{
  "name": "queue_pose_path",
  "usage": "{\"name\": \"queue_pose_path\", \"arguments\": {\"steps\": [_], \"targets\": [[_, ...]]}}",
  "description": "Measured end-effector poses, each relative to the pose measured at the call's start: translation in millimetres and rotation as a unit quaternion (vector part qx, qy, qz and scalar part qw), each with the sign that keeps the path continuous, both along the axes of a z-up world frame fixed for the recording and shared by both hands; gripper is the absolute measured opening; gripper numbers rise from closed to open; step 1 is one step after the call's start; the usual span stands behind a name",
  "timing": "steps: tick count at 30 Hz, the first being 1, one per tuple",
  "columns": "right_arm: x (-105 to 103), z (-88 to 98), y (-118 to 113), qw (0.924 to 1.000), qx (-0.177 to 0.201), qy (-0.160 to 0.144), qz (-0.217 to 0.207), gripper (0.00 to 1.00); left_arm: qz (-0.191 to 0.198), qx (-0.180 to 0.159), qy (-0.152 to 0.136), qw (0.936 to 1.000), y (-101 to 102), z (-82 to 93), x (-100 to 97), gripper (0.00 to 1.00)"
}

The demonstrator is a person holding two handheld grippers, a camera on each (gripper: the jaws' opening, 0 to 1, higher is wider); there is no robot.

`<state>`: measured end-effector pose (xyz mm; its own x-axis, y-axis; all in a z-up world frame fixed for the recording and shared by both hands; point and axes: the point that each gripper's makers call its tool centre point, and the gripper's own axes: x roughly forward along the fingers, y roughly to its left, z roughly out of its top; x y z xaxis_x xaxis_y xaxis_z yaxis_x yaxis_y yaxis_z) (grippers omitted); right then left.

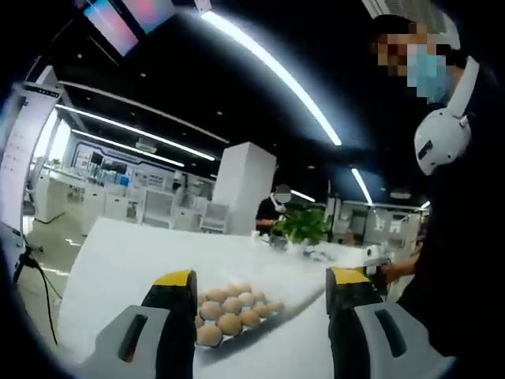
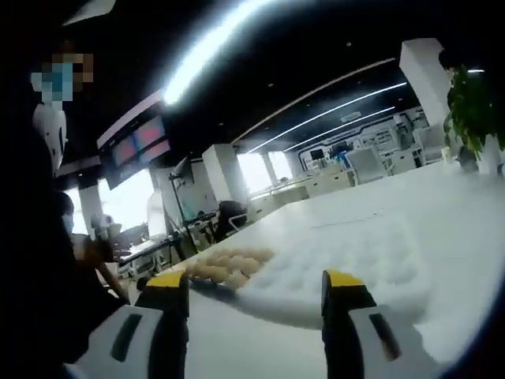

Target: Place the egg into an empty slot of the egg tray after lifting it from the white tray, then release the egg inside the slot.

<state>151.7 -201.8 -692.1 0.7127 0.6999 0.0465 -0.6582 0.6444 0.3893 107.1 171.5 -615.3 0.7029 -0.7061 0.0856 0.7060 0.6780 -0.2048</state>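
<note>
Several brown eggs lie on a white tray on the white table, just beyond my left gripper, which is open with nothing between its yellow-tipped jaws. In the right gripper view the same eggs sit at the left, beside a clear egg tray whose slots look empty. My right gripper is open and bare, hovering in front of the near edge of the egg tray.
A person in dark clothes stands close on the right of the left gripper view. A green plant stands at the far end of the white table, and another person sits behind it.
</note>
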Motion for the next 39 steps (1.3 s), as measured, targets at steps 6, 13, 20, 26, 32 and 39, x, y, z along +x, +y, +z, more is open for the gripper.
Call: {"name": "queue_pose_path", "arguments": {"steps": [6,13,20,26,32,39], "targets": [[-3.9,-3.0,16.9,0.9958,-0.072,0.005,0.055,0.72,-0.106,0.064,0.03,0.9919,-39.0,-16.3,-13.8,0.68],[-34.3,-28.0,33.1,0.9667,-0.196,0.041,0.16,0.74,-0.135,0.158,0.074,0.9753,-46.0,-55.2,-20.7,0.67],[-21.8,-17.0,25.4,0.9495,-0.266,0.025,0.164,0.73,-0.126,0.156,0.079,0.9764,-37.4,-49.4,-8.3,0.66],[-25.6,-17.9,27.5,0.9393,-0.293,0.034,0.175,0.73,-0.129,0.162,0.082,0.9749,-36.3,-50.0,-5.2,0.65],[-28.4,-13.7,30.2,0.9356,-0.302,0.036,0.178,0.73,-0.143,0.166,0.091,0.9715,-41.7,-53.3,-8.8,0.64],[-32.4,-12.6,32.3,0.9304,-0.31,0.041,0.191,0.73,-0.141,0.153,0.088,0.9741,-43.2,-48.1,-6.6,0.63]]}}
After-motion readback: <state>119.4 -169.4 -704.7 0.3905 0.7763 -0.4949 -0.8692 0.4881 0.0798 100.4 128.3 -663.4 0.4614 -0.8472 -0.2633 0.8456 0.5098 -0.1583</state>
